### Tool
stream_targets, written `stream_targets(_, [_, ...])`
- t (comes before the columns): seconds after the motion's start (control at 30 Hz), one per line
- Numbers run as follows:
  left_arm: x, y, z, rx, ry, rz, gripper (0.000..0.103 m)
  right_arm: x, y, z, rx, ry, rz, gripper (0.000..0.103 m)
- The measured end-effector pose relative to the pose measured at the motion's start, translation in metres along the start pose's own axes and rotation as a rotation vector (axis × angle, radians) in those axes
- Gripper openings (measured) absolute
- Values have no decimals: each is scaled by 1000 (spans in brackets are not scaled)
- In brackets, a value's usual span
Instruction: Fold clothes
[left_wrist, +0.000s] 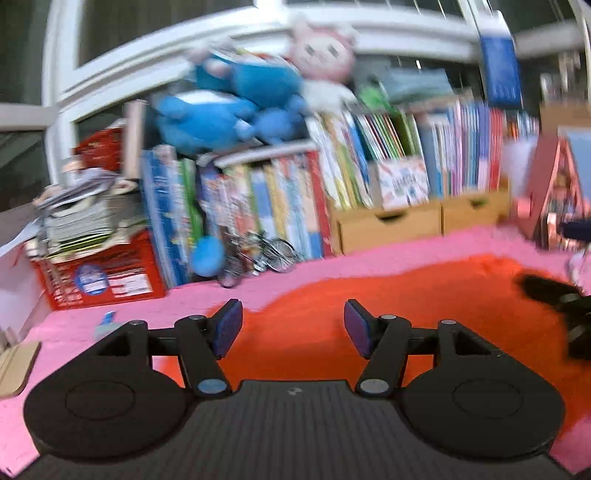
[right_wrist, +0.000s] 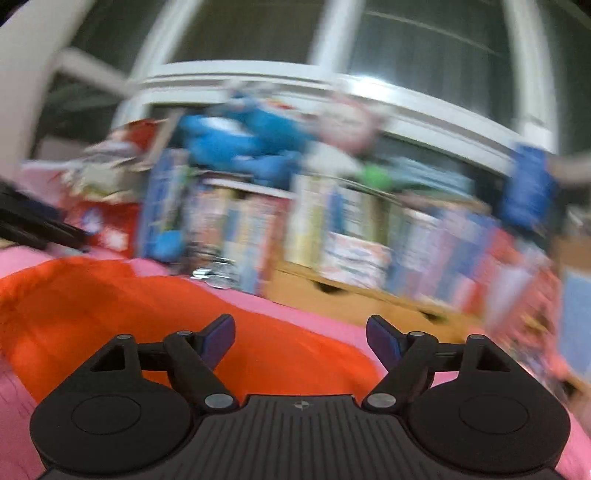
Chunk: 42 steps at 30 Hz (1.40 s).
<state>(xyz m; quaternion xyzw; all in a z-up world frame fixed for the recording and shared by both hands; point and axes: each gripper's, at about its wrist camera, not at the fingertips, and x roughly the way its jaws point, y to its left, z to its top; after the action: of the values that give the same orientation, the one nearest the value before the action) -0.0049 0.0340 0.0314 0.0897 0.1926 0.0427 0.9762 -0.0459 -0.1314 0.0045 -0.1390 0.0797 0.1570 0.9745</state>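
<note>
Left gripper is hanging released in the left wrist view, its two blue-padded fingers standing apart with nothing between them. Below and beyond the jaws an orange garment is lying spread on a pink surface, reaching from under the gripper body out to the right side of the picture. The fingers are sitting above the cloth, not pinching it. At the right edge a dark shape, the right gripper, is showing over the orange cloth, too blurred to read. Behind the pink surface a row of books is standing in wooden boxes, with blue plush toys and a pink plush toy lying on top. A red crate with stacked papers is sitting at the left, in front of a white window frame.

Moving to the right wrist view, the right gripper is likewise standing released, its fingers spread wide and empty. The orange garment is filling the lower left of this picture, lying on the pink surface and running under the left finger; the right finger is sitting over pink. Everything beyond is heavily smeared, though the books, the blue plush toys and the window frame are still making themselves out. A dark object is poking in at the left edge, too blurred to name.
</note>
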Motion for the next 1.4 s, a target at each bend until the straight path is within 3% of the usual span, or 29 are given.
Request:
stream_targets(0.13, [50, -17, -14, 46, 120, 66, 62, 53, 13, -3, 43, 119, 52, 78])
stream_targets(0.2, [61, -16, -29, 110, 110, 120, 73, 78, 13, -16, 51, 204, 81, 78])
stream_targets(0.4, [68, 8, -46, 127, 135, 140, 79, 80, 6, -37, -36, 229, 74, 79])
stream_targets(0.47, [68, 19, -52, 137, 128, 192, 83, 75, -5, -41, -25, 243, 59, 79])
stream_targets(0.6, [69, 56, -64, 80, 163, 254, 90, 70, -33, -51, 8, 275, -24, 80])
stream_targets(0.73, [70, 95, -69, -99, 230, 167, 96, 59, -73, -63, 80, 348, -170, 82])
stream_targets(0.83, [70, 106, -71, -167, 247, 115, 96, 50, -99, -71, 155, 397, -262, 82])
stream_targets(0.93, [73, 113, -74, -219, 268, 71, 96, 36, -97, -71, 125, 447, -493, 55])
stream_targets(1.0, [74, 117, -76, -242, 273, 58, 96, 11, -90, -63, 215, 355, -466, 55])
stream_targets(1.07, [73, 115, -76, -240, 272, 59, 97, -20, -67, -50, 323, 209, -366, 67])
stream_targets(1.13, [73, 115, -76, -236, 270, 61, 97, -39, -32, -37, 367, 119, -264, 77])
stream_targets(1.2, [73, 116, -76, -243, 270, 57, 96, -55, 5, -29, 391, 49, -152, 77])
stream_targets(1.33, [75, 120, -77, -265, 273, 42, 96, -56, 71, -25, 424, 58, 36, 77])
stream_targets(1.4, [75, 121, -77, -274, 273, 36, 96, -48, 96, -27, 408, 123, 7, 75])
